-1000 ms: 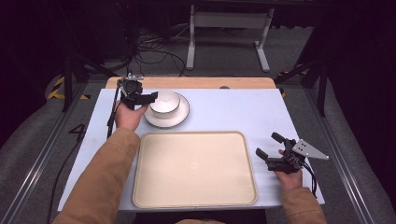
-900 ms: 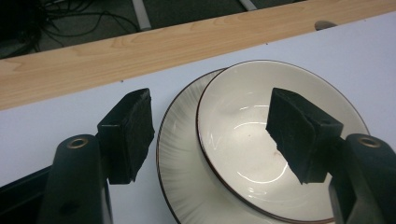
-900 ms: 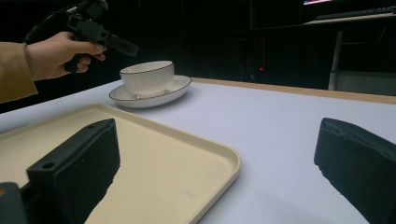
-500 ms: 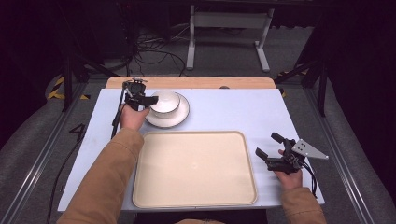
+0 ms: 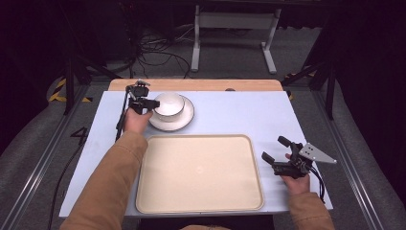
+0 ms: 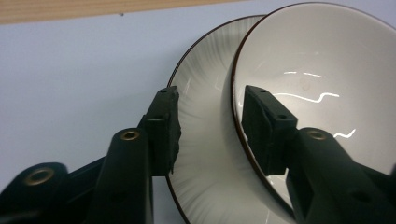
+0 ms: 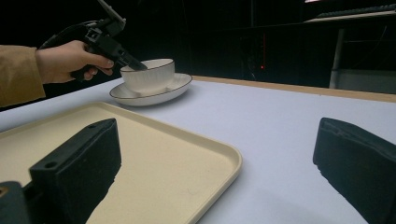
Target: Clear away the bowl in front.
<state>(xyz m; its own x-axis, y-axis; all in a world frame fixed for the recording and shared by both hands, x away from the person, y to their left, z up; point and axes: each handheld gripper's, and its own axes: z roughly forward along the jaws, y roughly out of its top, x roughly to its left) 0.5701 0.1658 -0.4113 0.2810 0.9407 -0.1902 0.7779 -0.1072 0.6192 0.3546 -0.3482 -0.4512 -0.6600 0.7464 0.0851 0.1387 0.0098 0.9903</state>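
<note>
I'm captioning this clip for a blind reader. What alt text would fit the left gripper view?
Two black jaws of the left gripper stand open astride the rim of a white ceramic bowl with a dark edge, one jaw outside and one inside. The bowl sits on a white ribbed saucer with a dark rim on a pale blue tabletop.

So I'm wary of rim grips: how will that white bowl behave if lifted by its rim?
The bowl looks glazed and glossy, so probably stiff, fragile and slippery. The left gripper straddles its rim with open jaws; held at one side, it may tilt. It sits on a plate, which likely stays behind.
</note>
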